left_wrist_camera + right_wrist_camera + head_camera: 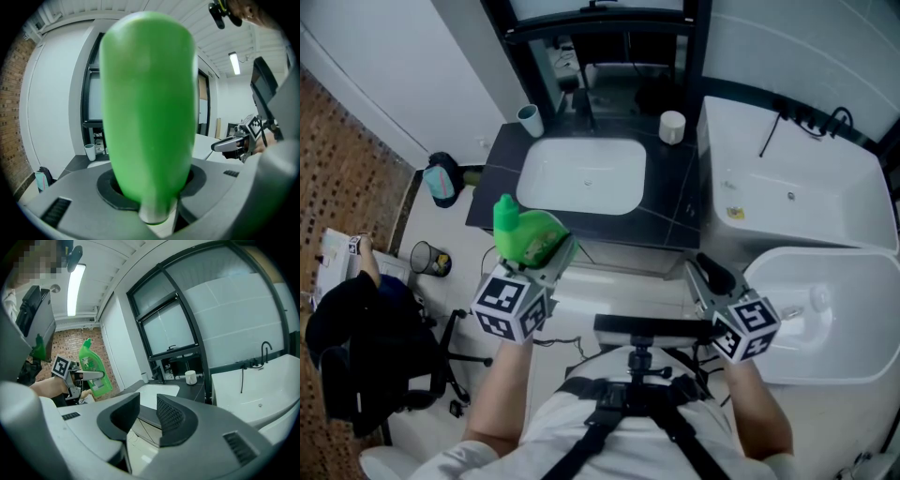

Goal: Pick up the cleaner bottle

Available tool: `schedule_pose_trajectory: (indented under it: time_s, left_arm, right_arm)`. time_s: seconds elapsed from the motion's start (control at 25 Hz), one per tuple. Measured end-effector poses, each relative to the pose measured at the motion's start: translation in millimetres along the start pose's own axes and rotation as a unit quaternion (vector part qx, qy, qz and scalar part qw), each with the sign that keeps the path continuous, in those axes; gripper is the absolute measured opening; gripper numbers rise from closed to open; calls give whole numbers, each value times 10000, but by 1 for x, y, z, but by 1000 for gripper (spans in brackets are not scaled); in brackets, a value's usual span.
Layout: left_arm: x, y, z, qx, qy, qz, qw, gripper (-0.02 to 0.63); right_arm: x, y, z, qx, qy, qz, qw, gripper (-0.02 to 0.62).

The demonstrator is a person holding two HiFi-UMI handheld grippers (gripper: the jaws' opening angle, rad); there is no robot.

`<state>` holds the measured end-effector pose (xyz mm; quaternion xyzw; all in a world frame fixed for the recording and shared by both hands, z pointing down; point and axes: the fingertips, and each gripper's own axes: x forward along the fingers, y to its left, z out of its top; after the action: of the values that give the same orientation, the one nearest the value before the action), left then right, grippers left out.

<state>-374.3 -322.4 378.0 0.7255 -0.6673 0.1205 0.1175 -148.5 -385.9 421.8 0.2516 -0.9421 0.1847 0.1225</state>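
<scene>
The green cleaner bottle is held in the air in front of the sink counter, with my left gripper shut on it. In the left gripper view the bottle fills the middle, standing up between the jaws of the left gripper. My right gripper hovers to the right, apart from the bottle. In its own view the right gripper is open, with a bare gap between the pads. That view also shows the bottle at the left in the left gripper.
A white sink basin sits in a black counter with a white cup and a mug. A white bathtub and a rounded white fixture stand at the right. A black chair is on the floor at the left.
</scene>
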Motion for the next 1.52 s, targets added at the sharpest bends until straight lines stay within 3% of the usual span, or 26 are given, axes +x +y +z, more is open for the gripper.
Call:
schedule_pose_trajectory:
  time_s: [1.52]
  left_arm:
    - [-21,-5,-17,-123,160,47,9998,178]
  right_arm:
    - [-5,-3,11,-435,272,-341,9981,124]
